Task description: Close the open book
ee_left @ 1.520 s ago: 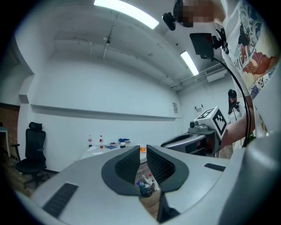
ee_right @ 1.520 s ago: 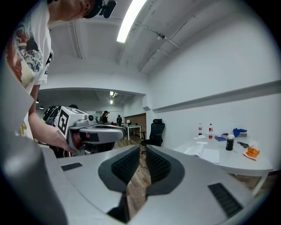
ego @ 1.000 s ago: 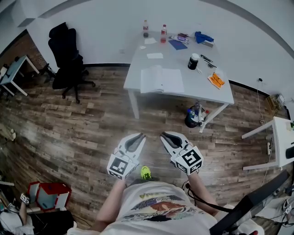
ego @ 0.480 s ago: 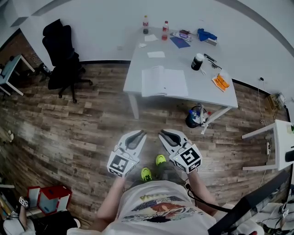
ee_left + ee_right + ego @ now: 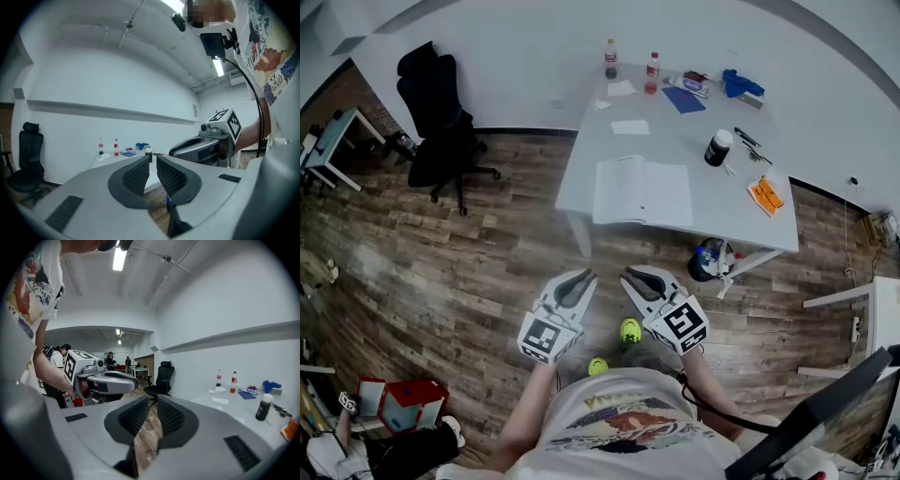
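The open book (image 5: 642,190) lies flat with white pages up near the front edge of the white table (image 5: 679,131). Both grippers are held over the wooden floor, well short of the table, pointing toward it. My left gripper (image 5: 586,277) is shut with nothing between its jaws; in the left gripper view its tips (image 5: 153,159) almost touch. My right gripper (image 5: 628,275) is beside it, also shut and empty, with its tips (image 5: 153,401) close together. The book cannot be made out in either gripper view.
A black office chair (image 5: 441,112) stands left of the table. On the table are two bottles (image 5: 610,58), a black jar (image 5: 717,148), an orange item (image 5: 766,195), papers and blue things (image 5: 741,82). A dark container (image 5: 710,260) sits under the table. A red box (image 5: 398,403) is at lower left.
The table and book have come nearer and lower in the head view as the person walks toward them. Both grippers keep their pose, shut and side by side.
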`<state>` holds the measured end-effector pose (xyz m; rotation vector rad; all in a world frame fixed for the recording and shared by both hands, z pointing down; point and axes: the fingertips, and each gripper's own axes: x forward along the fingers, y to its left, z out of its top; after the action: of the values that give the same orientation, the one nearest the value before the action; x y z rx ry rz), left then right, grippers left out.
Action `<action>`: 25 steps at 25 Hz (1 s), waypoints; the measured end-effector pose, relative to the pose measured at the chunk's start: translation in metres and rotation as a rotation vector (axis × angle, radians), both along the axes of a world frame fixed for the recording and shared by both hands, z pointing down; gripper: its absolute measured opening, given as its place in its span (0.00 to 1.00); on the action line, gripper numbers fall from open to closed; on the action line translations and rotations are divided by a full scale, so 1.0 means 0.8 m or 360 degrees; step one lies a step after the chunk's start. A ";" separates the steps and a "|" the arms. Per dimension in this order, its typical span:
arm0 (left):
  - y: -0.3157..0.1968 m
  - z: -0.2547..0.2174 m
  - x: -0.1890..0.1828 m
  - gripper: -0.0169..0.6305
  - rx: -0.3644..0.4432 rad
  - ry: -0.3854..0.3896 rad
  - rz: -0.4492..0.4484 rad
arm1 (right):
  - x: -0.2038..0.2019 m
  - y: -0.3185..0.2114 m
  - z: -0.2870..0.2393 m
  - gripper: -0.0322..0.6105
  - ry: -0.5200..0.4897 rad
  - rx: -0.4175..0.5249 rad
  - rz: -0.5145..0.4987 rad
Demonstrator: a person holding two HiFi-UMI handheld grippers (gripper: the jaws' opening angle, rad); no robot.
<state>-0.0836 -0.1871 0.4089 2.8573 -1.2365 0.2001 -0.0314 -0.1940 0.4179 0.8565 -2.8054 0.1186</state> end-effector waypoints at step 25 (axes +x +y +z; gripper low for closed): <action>-0.202 0.121 0.072 0.07 -0.0054 -0.0179 0.0035 | 0.024 -0.193 0.112 0.26 0.0093 -0.0106 -0.0051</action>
<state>-0.0264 -0.3491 0.5056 2.8678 -1.2074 0.3837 -0.0124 -0.3483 0.5075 0.7865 -2.7430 0.1785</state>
